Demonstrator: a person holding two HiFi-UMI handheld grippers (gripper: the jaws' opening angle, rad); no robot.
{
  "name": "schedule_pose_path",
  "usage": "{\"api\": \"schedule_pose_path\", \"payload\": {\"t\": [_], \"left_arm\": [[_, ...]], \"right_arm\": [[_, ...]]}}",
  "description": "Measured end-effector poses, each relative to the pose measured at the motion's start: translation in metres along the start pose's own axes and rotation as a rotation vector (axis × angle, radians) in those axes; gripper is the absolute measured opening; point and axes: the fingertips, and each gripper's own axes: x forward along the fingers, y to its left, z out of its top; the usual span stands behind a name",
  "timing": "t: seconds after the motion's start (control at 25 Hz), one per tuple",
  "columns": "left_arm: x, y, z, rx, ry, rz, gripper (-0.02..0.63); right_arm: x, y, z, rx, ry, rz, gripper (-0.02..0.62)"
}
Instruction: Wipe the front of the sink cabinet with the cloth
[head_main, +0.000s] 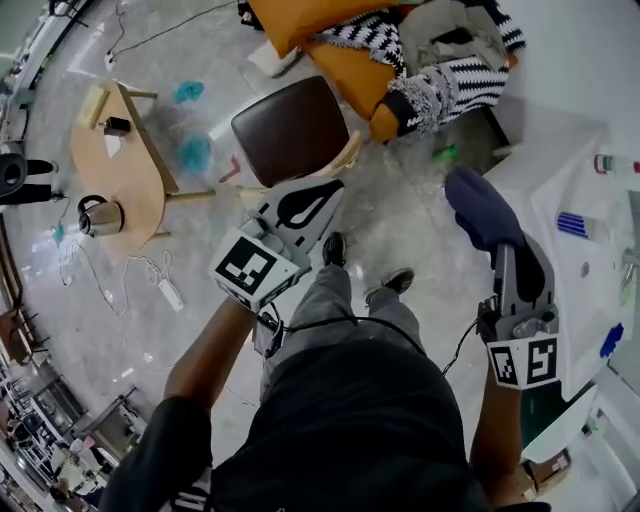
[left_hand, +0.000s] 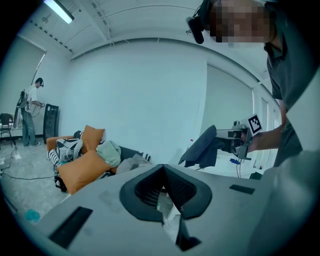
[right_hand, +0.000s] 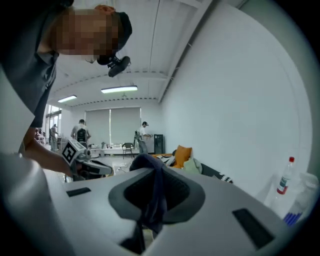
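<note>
my right fingers (right_hand: 184, 193) clamp the cloth (head_main: 480, 205) | left fingers (left_hand: 190, 192) closed, empty | sink cabinet (head_main: 565, 300) front seemingly unwiped, all wiping left

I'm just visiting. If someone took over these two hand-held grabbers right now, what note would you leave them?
Right gripper: shut on the dark blue cloth, held in the air beside the white sink.
Left gripper: shut, empty, raised in front of the body.
Done: cloth is in hand.
Left: lower the cloth to the cabinet front under the sink, which these views don't clearly show, and wipe it.
</note>
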Motion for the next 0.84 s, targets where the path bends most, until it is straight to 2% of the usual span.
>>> {"api": "schedule_pose_path", "payload": {"t": [0.24, 0.4, 0.52, 0.64, 0.84], "left_arm": [[-0.006, 0.013, 0.017, 0.023, -0.042, -0.012, 0.004], [-0.013, 0.017, 0.026, 0.025, -0.062, -0.046, 0.003], [-0.014, 0.012, 0.029, 0.024, -0.064, -0.107, 0.005], [-0.017, -0.008, 0.026, 0.017, -0.032, -0.164, 0.005], [-0.002, -0.084, 0.0, 0.028, 0.055, -0.306, 0.005]], "right_arm": [[0.009, 0.035, 0.042, -0.038, -0.058, 0.039, 0.032], [0.007, 0.051, 0.051, -0.046, -0.061, 0.02, 0.032], [0.004, 0.06, 0.057, -0.054, -0.063, -0.022, 0.032], [0.001, 0.063, 0.059, -0.044, -0.053, -0.032, 0.032], [-0.02, 0.048, 0.048, -0.022, -0.032, -0.039, 0.034]]}}
